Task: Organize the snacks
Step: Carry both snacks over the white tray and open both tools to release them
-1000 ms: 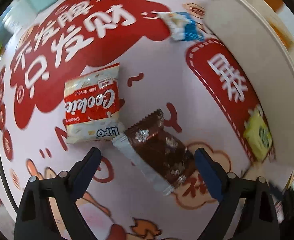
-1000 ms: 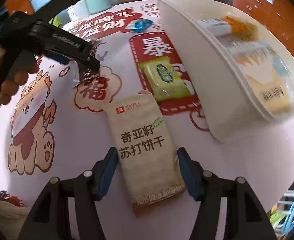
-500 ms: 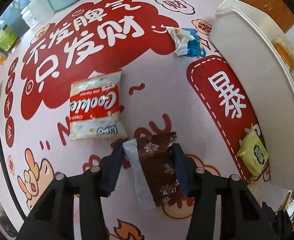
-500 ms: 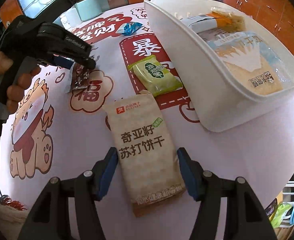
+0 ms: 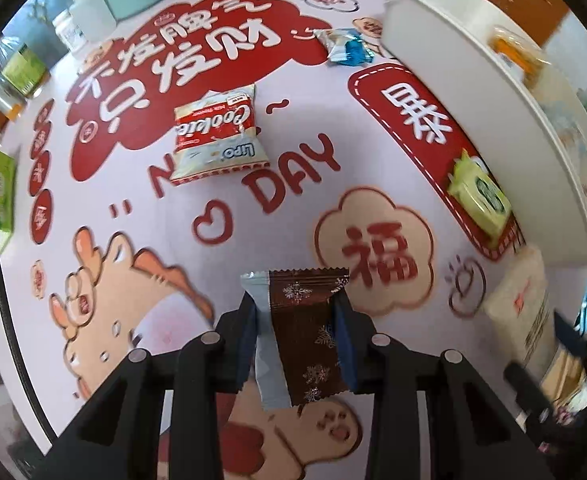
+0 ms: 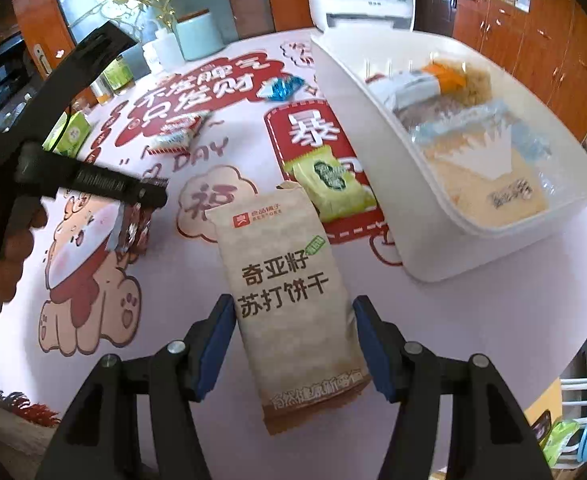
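On the table (image 5: pixel 493 340), the left hand-held gripper (image 5: pixel 299 322) is closing on one brown snack pack (image 5: pixel 311 332), lifted at 6 o'clock. Only the right view is showing inside the white bin (image 6: pixel 433 248) at 2 o'clock, where several packs are lying. The right hand-held gripper (image 6: pixel 289 338) is pinching one tan cracker pack (image 6: pixel 289 292).

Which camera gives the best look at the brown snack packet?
The left wrist view: the brown snack packet fills the centre, upright between the closing pads of the left gripper, snowflake print sharp. The right wrist view shows it only small and blurred at the left, hanging under that gripper.
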The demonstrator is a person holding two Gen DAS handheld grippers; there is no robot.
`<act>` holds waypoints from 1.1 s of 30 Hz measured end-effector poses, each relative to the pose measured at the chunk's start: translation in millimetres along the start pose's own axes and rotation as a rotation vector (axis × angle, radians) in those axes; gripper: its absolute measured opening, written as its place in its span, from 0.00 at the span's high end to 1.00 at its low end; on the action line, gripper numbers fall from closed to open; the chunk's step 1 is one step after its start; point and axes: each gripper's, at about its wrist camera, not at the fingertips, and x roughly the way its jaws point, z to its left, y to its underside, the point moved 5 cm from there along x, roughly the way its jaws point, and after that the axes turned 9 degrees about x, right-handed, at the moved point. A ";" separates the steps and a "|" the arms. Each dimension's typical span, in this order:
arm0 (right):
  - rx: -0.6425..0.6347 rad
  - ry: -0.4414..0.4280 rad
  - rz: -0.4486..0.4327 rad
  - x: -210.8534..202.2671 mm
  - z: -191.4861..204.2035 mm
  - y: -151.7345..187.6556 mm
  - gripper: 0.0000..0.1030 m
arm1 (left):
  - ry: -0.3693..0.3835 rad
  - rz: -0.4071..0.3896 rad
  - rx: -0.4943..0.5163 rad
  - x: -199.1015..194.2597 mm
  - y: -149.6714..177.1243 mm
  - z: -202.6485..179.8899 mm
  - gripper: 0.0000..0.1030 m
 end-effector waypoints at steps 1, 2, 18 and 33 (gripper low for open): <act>-0.006 0.000 -0.009 -4.7 2.0 -0.6 0.42 | -0.006 -0.008 0.007 -6.0 5.0 0.4 0.68; -0.010 0.000 -0.017 -7.6 4.0 -2.4 0.42 | -0.011 -0.017 0.013 -12.6 10.7 4.1 0.68; -0.044 -0.011 -0.245 -93.1 9.3 -62.1 0.41 | -0.001 -0.300 0.026 -127.2 -24.4 -3.1 0.68; 0.117 -0.042 -0.355 -126.9 -99.4 -153.2 0.41 | -0.028 -0.451 0.062 -181.9 -119.1 -100.8 0.68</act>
